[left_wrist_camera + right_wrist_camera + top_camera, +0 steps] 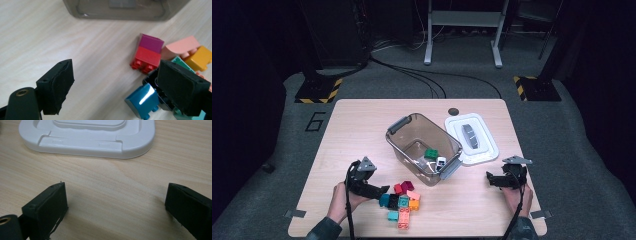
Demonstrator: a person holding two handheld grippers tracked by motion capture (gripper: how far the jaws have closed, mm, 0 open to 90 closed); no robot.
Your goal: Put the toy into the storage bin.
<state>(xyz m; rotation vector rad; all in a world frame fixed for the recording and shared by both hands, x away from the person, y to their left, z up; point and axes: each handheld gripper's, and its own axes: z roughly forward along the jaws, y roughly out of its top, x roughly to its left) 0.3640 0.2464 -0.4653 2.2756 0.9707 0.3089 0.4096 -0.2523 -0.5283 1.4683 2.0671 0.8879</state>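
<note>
High view: wooden table (362,125) carrying a clear grey-tinted bin (398,141) near centre, grey handles at two ends, holding a green brick (430,153) and a small white piece (441,161); white lid (484,150) lying flat just to the right of the bin, its edge at the bin's corner. Brick pile (403,200) at the near edge, in front of the bin and apart from it: red, magenta, pink, orange, teal, blue and black pieces clustered together. Left gripper (383,189) held low at the left side of the pile, jaw tips at the blue brick (384,200); grasping nothing. Right gripper (488,179) held low over bare table at the near right, just in front of the lid, well apart from the pile. Left gripper view: jaws parted wide, pads bare; left pad over bare wood, right pad overlapping the black brick (152,77) and beside the blue brick (141,98); whether the pad touches them cannot be told. Red brick (146,58) with a magenta brick (151,42) against it, pink brick (181,46) and orange brick (201,57) lying farther off; bin wall (125,12) along the top. Right gripper view: jaws spread wide, released, bare wood between them; lid (87,145) lying beyond the tips, not touched.
</note>
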